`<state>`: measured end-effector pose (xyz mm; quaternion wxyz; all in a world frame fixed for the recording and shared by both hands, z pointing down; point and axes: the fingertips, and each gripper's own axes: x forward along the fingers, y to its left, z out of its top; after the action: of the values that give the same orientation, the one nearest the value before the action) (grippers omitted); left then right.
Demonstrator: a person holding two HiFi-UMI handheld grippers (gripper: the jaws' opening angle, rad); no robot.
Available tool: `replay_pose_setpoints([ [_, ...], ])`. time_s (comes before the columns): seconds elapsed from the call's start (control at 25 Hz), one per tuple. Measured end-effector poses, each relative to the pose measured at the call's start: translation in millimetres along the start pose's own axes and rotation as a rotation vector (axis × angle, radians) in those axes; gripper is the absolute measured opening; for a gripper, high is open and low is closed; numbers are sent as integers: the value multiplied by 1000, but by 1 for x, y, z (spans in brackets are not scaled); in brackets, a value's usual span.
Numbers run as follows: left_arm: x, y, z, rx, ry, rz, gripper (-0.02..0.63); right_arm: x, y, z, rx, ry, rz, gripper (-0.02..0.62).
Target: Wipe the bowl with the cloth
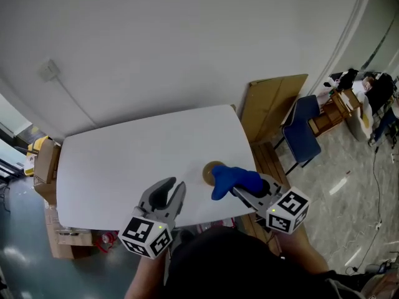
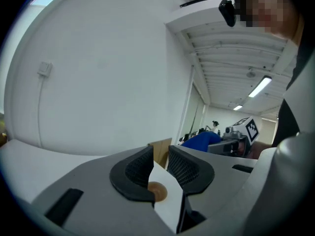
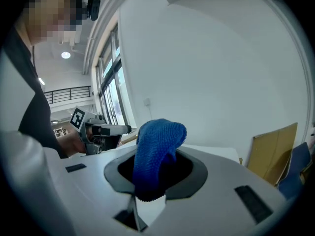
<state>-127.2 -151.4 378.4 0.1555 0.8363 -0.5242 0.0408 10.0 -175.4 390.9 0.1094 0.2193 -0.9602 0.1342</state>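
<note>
The person's dark top (image 1: 224, 263) fills the bottom of the head view. Just beyond it the left hand-held gripper (image 1: 176, 185) hangs over the near edge of the white worktop (image 1: 124, 161), jaws a little apart with nothing between them. Through that gap the small brown bowl (image 1: 209, 169) shows, standing on the worktop. The right hand-held gripper (image 1: 242, 190) is clamped on the blue cloth (image 1: 235, 179), which overlaps the bowl's right side; whether they touch cannot be told.

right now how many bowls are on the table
1. The brown bowl sits on the table near its front edge, partly behind the blue cloth held by the right hand-held gripper. The cloth hides a small patch of table.
</note>
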Motion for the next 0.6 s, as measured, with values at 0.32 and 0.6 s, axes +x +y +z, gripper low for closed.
replay_pose_setpoints([
  [0.32, -50, -12, 35, 94, -59, 50, 66, -19, 20, 57, -96, -151, 50, 86],
  [0.6, -77, -9, 44, 136, -70, 125, 54, -23, 56, 82, -196, -224, 94, 86],
])
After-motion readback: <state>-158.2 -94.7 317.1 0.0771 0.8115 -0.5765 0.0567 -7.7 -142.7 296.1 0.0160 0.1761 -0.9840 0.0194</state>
